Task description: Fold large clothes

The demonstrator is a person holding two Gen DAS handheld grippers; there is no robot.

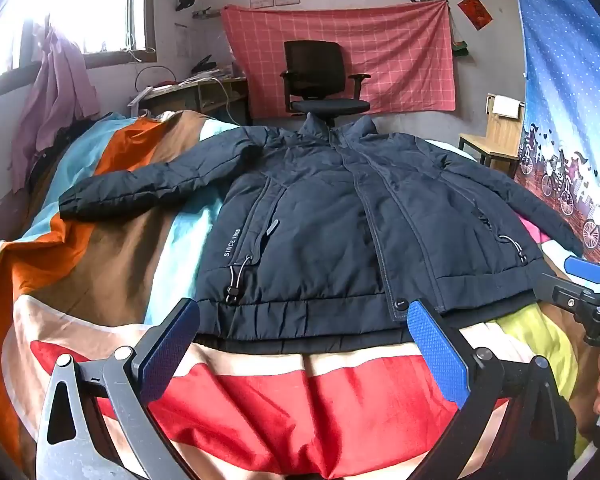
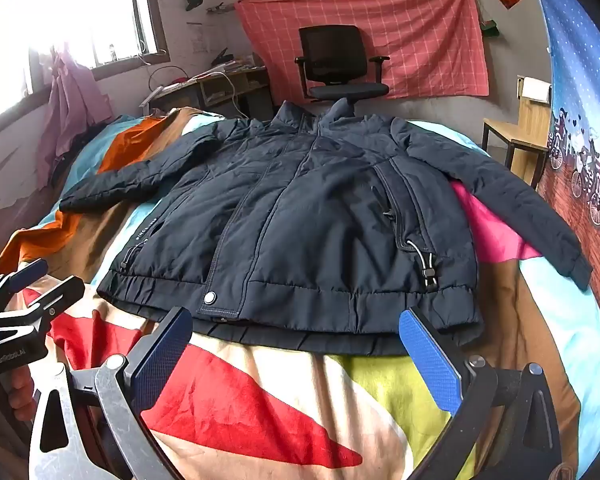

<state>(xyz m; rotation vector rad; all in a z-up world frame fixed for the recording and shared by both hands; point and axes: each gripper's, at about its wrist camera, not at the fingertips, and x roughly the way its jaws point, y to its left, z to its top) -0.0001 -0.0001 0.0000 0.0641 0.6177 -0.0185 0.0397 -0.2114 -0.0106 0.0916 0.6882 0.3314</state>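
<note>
Your left hand-held gripper (image 1: 304,344) is released, its 2 fingers spread wide just short of the hem of the dark jacket (image 1: 340,216). Your right hand-held gripper (image 2: 296,352) is released too, near the same hem. The jacket lies flat, zipped, sleeves outspread, on the colourful bedspread (image 2: 260,400).

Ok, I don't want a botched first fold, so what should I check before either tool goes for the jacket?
1. Jacket lying flat, front up, zipped: ok.
2. Both sleeves spread out to the sides, left sleeve and right sleeve: ok.
3. Left tool open and holding nothing: ok.
4. Right tool open and holding nothing: ok.
5. Hem in front of both tools, not yet touched: ok.
6. Anything hidden under the jacket: cannot tell.
</note>
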